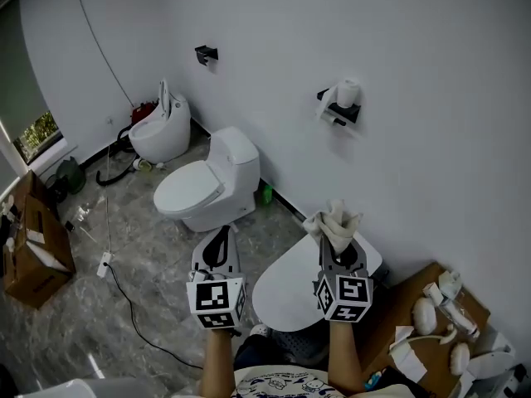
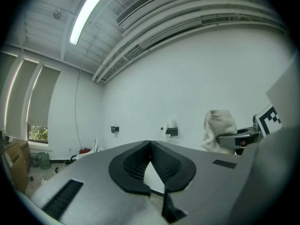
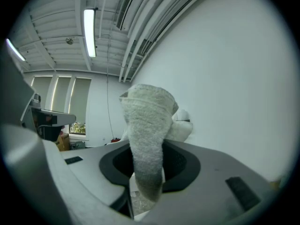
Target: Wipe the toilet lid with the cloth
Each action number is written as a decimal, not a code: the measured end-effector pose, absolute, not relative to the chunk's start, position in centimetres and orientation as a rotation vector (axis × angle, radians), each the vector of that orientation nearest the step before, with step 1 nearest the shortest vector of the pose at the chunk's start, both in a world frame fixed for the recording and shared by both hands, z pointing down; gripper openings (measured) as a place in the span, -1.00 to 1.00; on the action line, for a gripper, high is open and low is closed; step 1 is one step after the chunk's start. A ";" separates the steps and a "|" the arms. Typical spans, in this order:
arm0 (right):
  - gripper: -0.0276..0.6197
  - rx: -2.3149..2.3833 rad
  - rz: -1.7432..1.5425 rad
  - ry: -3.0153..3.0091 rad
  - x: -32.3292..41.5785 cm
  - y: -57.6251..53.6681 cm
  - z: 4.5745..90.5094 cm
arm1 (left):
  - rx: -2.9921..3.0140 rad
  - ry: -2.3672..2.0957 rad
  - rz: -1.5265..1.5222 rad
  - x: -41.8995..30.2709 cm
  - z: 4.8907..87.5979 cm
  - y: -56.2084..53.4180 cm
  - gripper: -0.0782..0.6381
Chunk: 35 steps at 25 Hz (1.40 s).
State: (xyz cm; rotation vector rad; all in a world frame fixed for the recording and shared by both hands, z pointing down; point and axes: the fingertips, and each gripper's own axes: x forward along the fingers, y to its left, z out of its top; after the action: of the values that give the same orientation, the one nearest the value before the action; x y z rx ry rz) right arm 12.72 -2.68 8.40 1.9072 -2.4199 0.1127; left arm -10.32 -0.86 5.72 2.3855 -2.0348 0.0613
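Observation:
A white cloth (image 1: 334, 220) sticks up from my right gripper (image 1: 337, 240), which is shut on it; in the right gripper view the cloth (image 3: 147, 139) hangs bunched between the jaws. My left gripper (image 1: 218, 244) is shut with nothing in it, its jaws meeting at the tips (image 2: 150, 146). Both are held up side by side above a white oval toilet lid (image 1: 286, 293) close in front of me. A second white toilet (image 1: 203, 189) with its lid down stands further off against the wall. From the left gripper view the cloth (image 2: 219, 130) shows at the right.
A toilet-paper holder (image 1: 342, 102) hangs on the wall above the near toilet. A third white fixture (image 1: 162, 127) stands in the far corner. Cardboard boxes (image 1: 33, 243) sit at the left, a cable (image 1: 124, 288) crosses the floor, and a box of white parts (image 1: 440, 322) lies at the right.

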 end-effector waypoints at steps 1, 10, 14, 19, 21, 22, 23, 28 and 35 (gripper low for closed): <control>-0.57 1.904 0.100 -2.424 12.8 -2.7 8.1 | 2.387 -2.042 0.056 -10.3 5.4 -0.8 -0.77; -0.58 1.901 0.061 -2.468 13.1 -2.5 6.4 | 2.392 -2.072 0.038 -9.9 4.4 -0.2 -0.77; -0.58 1.897 0.066 -2.481 13.1 -2.6 6.1 | 2.398 -2.073 0.039 -9.7 4.0 -0.3 -0.77; -0.58 1.898 0.060 -2.484 13.4 -3.1 5.9 | 2.409 -2.063 0.044 -9.1 3.9 -0.8 -0.77; -0.58 1.899 0.058 -2.485 13.5 -3.2 5.8 | 2.412 -2.057 0.047 -8.8 3.9 -1.0 -0.77; -0.58 1.900 0.056 -2.485 13.6 -3.2 5.7 | 2.414 -2.055 0.046 -8.7 3.9 -1.1 -0.77; -0.58 1.901 0.052 -2.486 13.6 -3.3 5.7 | 2.417 -2.053 0.044 -8.7 3.9 -1.1 -0.77; -0.58 1.903 0.048 -2.481 14.0 -3.6 5.9 | 2.422 -2.050 0.044 -8.3 3.9 -1.5 -0.77; -0.58 1.905 0.037 -2.476 14.2 -3.7 5.9 | 2.419 -2.060 0.040 -8.6 3.8 -1.6 -0.77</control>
State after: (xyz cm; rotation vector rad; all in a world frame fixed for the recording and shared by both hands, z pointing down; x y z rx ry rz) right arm 14.15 -3.74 5.95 1.9048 -2.4758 0.0372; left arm -8.61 -1.60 3.81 2.4191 -2.0600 0.0403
